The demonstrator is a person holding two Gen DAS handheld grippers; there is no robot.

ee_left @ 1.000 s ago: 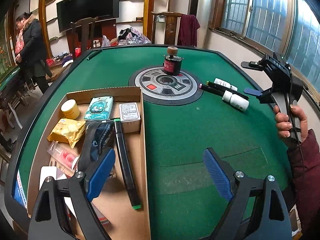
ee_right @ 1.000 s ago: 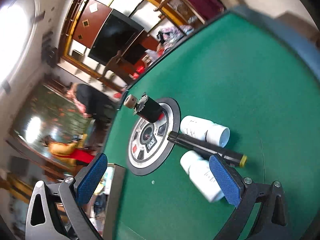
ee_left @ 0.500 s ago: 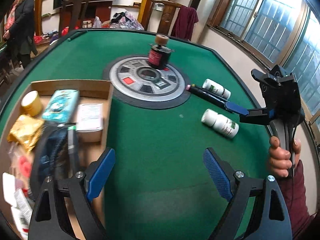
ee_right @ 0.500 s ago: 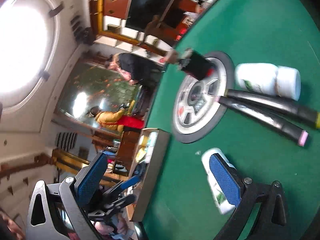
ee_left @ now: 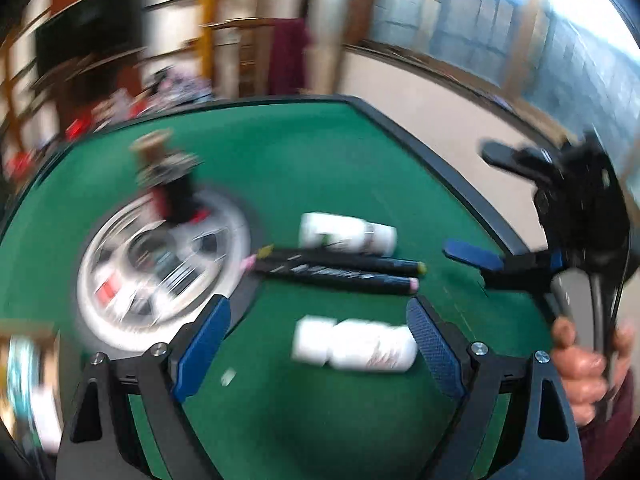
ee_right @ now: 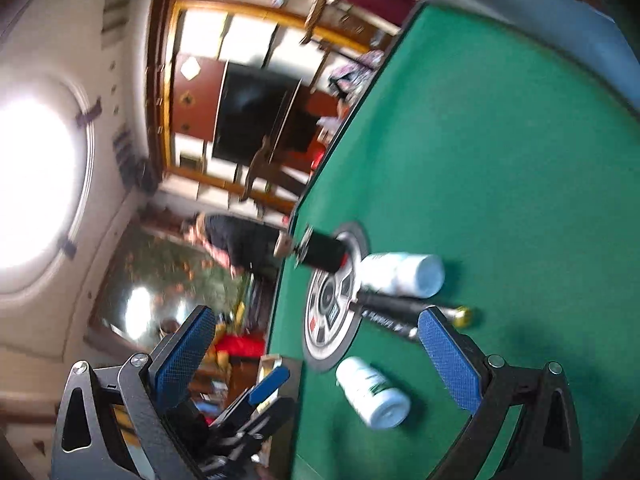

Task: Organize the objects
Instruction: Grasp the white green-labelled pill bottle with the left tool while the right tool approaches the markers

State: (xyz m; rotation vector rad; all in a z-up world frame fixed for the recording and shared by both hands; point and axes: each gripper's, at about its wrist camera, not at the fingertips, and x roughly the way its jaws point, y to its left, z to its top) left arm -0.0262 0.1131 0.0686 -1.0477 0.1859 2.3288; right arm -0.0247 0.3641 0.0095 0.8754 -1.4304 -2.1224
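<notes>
White bottle [ee_left: 354, 344] (1 of 2, likely light, slick) lies between the spread, empty left gripper [ee_left: 318, 344]; best clasped mid-body.

The table [ee_left: 304, 168] is green felt with a dark rim. Two white bottles [ee_left: 352, 346] lie beside black markers [ee_left: 336, 270] with pink and yellow ends. The gripper pads [ee_left: 434, 350] are blue.
</notes>
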